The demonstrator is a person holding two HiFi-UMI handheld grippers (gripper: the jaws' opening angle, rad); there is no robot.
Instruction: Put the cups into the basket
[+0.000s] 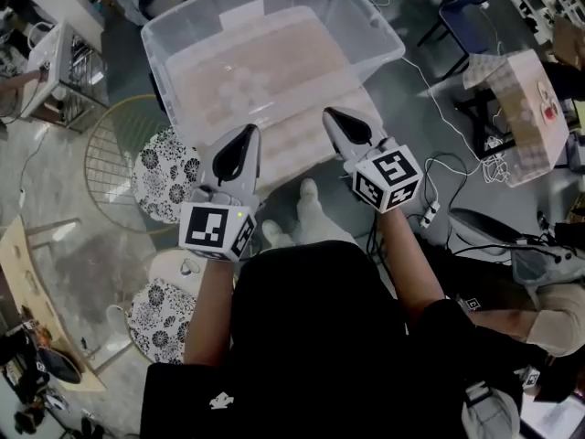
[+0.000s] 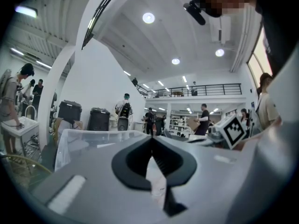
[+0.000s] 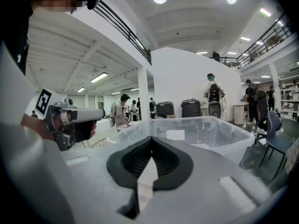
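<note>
Overhead, a person holds the left gripper (image 1: 247, 137) and the right gripper (image 1: 333, 115) side by side at frame centre. Both sets of fingers are clenched tip to tip on nothing and point toward a clear plastic tub (image 1: 393, 44) in the upper middle. Faint pale rounds that may be the cups (image 1: 233, 90) show through its cloudy floor. A gold wire basket (image 1: 114, 167) stands at middle left, just beside a floral-patterned stool (image 1: 164, 176).

Found left gripper (image 2: 152, 141) closed tip to tip on nothing, clear bin (image 2: 93, 141) ahead at left, right gripper's marker cube (image 2: 233, 130) at right.
</note>
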